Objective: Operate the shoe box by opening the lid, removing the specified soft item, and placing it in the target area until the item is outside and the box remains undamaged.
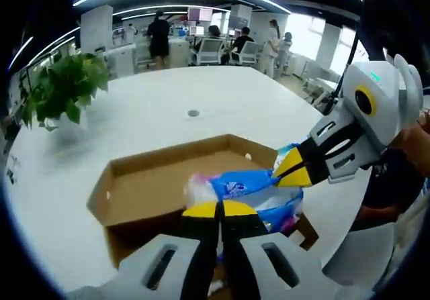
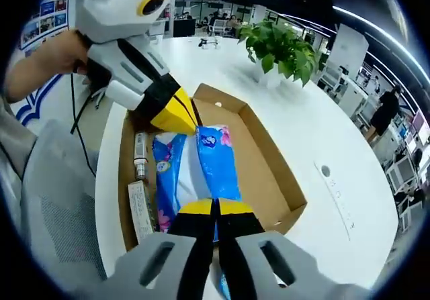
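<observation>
Left gripper point(image 1: 220, 209) nearest the lens in left gripper view, yellow tips pressed together on the near end of the soft pack point(image 1: 248, 189); looks clamped on the wrapper. Right gripper point(image 2: 215, 207) same story in right gripper view: tips together over one end of the soft pack point(image 2: 213, 159), apparently pinching it. Coming in from the right of left gripper view, right gripper point(image 1: 290, 167) bites the far end of the pack. So one gripper on each end, neither nearer than the other.

Pack long axis runs straight away from the right gripper, along the length of the shoe box point(image 2: 265, 156). Blue-and-white plastic wrap, crinkly, likely to stretch or slip if pulled unevenly.

Box open, cardboard, no lid over it, sitting on white tabletop point(image 1: 201, 92). Pack still inside or just above the box floor; cannot tell if lifted. Also in the box, along the wall next to the pack: small tube-like item point(image 2: 140, 154) and a flat paper strip point(image 2: 140, 209). Remaining box floor bare.

Next move judged: raise both ends together, clear the wall, set down on tabletop outside. Potted plant point(image 2: 281, 48) well apart.
</observation>
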A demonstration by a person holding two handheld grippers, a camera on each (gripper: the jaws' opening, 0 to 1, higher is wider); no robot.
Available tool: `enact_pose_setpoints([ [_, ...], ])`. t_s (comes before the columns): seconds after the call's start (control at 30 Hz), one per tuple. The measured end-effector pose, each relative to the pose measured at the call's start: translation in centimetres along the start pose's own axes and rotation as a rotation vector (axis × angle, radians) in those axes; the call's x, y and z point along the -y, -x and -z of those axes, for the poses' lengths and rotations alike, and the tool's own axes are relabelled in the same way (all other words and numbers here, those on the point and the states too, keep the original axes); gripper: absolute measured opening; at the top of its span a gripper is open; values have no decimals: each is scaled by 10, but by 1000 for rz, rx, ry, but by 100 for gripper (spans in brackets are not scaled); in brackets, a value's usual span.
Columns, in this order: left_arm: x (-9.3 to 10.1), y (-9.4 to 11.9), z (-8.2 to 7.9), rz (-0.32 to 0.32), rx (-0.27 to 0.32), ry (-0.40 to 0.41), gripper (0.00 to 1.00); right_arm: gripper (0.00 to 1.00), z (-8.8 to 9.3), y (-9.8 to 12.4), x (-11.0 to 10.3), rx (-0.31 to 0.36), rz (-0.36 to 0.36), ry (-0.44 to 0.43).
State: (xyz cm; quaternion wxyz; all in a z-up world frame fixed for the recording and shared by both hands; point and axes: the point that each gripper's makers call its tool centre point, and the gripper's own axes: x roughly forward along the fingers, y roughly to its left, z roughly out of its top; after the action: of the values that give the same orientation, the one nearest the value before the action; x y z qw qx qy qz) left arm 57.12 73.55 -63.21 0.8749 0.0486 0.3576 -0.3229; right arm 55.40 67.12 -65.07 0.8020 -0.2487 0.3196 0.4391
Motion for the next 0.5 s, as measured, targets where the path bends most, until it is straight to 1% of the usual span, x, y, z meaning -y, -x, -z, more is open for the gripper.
enact_pose_setpoints([
  [0.13,9,0,-16,22,27,-8,0,0,-1,12,9,10,19,6],
  [0.23,17,-2,-24,36,40,-9,0,0,2,23,18,15,40,6],
  [0.3,23,-5,-29,46,46,-11,0,0,4,28,23,16,49,9],
  [0.37,30,-10,-34,62,54,4,0,0,9,34,30,11,67,11],
  [0.5,42,-22,-43,81,56,8,0,0,18,44,44,1,95,14],
])
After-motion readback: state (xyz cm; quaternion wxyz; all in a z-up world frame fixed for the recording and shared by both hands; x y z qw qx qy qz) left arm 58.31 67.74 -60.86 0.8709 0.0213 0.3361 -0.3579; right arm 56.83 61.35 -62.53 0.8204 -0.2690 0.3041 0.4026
